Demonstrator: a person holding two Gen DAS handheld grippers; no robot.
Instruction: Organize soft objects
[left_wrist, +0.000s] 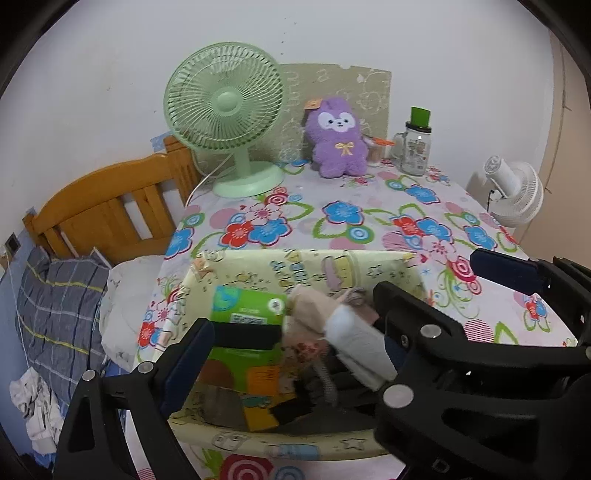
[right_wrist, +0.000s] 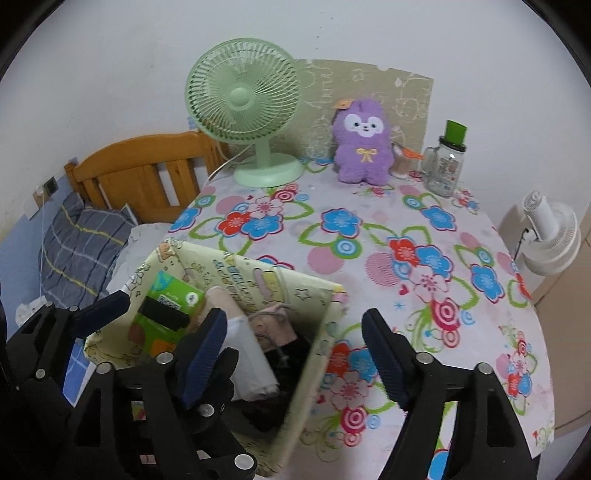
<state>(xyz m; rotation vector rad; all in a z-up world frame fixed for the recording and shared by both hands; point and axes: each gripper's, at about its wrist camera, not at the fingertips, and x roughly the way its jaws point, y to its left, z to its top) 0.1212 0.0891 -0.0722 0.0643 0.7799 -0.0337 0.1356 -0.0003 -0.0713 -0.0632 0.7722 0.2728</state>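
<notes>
A pale yellow cartoon-print fabric box (left_wrist: 258, 254) (right_wrist: 314, 295) stands on the near part of the flowered table. In it lie a green packet (left_wrist: 247, 310) (right_wrist: 173, 299), a beige sock (left_wrist: 306, 306), a white sock (left_wrist: 354, 332) (right_wrist: 251, 343) and some dark items. My left gripper (left_wrist: 291, 306) hangs open over the box, its pads touching nothing. My right gripper (right_wrist: 293, 314) is open too, straddling the box's right wall with nothing gripped. A purple plush toy (left_wrist: 338, 140) (right_wrist: 364, 147) sits upright at the table's far edge.
A green desk fan (left_wrist: 225, 110) and a glass jar with a green lid (left_wrist: 415, 147) flank the plush. A wooden headboard (left_wrist: 103, 206) and a plaid pillow (left_wrist: 55, 295) lie to the left. A white fan (right_wrist: 550, 236) stands right of the table.
</notes>
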